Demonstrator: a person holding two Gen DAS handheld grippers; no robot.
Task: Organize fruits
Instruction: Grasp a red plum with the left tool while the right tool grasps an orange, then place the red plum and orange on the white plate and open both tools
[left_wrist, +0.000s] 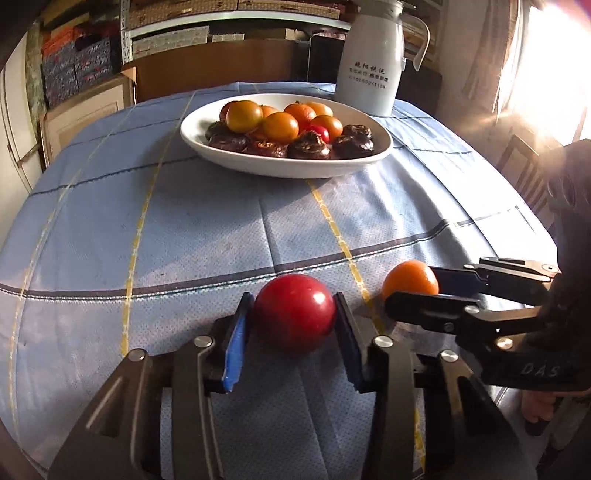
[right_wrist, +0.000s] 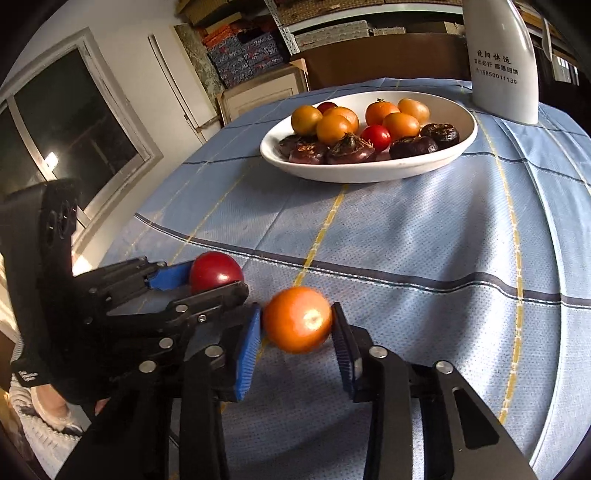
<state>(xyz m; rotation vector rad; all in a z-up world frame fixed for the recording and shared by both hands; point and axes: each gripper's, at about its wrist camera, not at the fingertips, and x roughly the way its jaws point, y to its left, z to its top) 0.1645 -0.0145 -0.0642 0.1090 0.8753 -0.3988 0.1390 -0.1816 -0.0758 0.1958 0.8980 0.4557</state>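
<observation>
Bare tablecloth ahead of both jaws; left gripper clamps red fruit, right gripper clamps orange fruit, level, side by side.

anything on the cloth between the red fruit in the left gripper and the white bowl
Nothing: between the red fruit and the bowl lies only bare blue tablecloth, clearest in the left wrist view.

Surface covered by light blue tablecloth with dark grey and yellow stripes, creased along fold lines. White oval bowl of fruit sits directly on cloth toward far side. White jug with printed characters stands just behind bowl, at far edge.
</observation>
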